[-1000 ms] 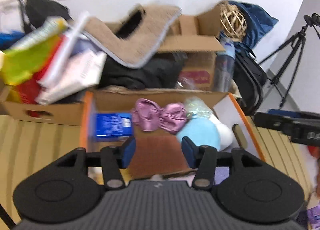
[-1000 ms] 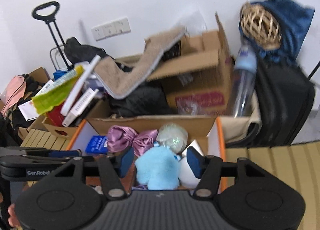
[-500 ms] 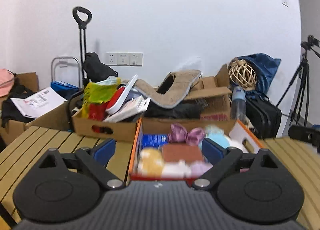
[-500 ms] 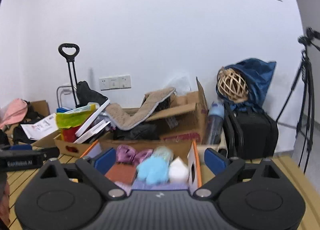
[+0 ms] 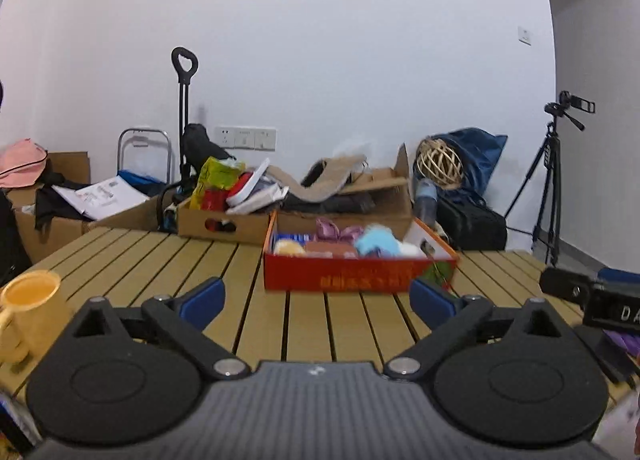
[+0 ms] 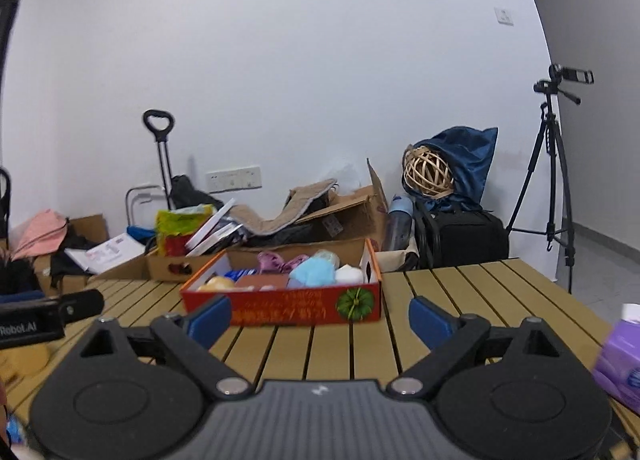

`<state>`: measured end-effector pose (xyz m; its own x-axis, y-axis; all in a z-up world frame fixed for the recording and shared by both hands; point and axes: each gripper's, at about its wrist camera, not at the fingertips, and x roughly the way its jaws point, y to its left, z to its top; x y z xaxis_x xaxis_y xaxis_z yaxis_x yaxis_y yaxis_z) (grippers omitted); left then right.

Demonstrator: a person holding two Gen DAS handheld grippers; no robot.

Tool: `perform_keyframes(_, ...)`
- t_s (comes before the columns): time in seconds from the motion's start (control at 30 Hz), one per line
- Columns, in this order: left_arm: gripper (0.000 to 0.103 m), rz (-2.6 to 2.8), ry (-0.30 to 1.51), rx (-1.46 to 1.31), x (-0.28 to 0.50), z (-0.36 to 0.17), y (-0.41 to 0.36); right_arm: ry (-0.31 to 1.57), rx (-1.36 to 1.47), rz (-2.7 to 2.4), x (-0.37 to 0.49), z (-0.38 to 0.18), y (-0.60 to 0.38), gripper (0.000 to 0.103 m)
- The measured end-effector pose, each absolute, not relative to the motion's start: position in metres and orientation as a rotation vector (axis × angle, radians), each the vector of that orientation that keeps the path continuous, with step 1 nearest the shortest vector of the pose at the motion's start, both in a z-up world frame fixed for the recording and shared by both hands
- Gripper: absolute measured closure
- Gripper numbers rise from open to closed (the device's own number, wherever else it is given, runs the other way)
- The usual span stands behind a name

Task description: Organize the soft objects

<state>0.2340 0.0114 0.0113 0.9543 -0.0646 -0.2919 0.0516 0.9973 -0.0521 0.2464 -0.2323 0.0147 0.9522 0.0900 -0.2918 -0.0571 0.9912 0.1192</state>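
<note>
Left claw (image 5: 316, 298) hangs low over the slatted bench (image 5: 168, 260), its blue pads spread about as wide as they go and still opening, with nothing between them but bare slats. Well ahead, the red box (image 5: 356, 278) sits at the far side of the bench, packed with soft things: a light-blue plush (image 5: 376, 242), a purple satin bow (image 5: 336, 228), a yellowish ball (image 5: 287, 248) and a white puff (image 5: 412, 248). A yellow mug (image 5: 30, 312) stands near the left pad; the tip of the other claw pokes in at the right edge.

Right claw (image 6: 320, 318), seen from its own camera, is likewise spread wide and empty-handed, its pads framing the front wall of the same red box (image 6: 280, 308) from a distance and touching nothing. The plush (image 6: 312, 272) and bow (image 6: 276, 262) lie inside, apart from either claw. A purple tissue pack (image 6: 618, 364) rests on the bench at the right, outside the box and just beside this claw.

Judging by the full box and two empty claws, the packing step looks finished or between items. If the tissue pack counts as soft goods, the next move calls for the right claw to swing toward it, close across its narrow sides, and carry it to whatever room the box still has.
</note>
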Motion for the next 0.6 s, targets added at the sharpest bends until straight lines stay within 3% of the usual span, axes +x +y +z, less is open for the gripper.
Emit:
perform_keyframes(0.27,0.002,-0.041,0.353,-0.041,0.143,0.001,0.008,0.350,0.068,0.152,0.147,0.004,-0.218,0.005)
perform_keyframes(0.6,0.002,-0.039,0.297,-0.005,0.072,0.000,0.001,0.315,0.019,0.159,0.073,-0.007,-0.203,0.005)
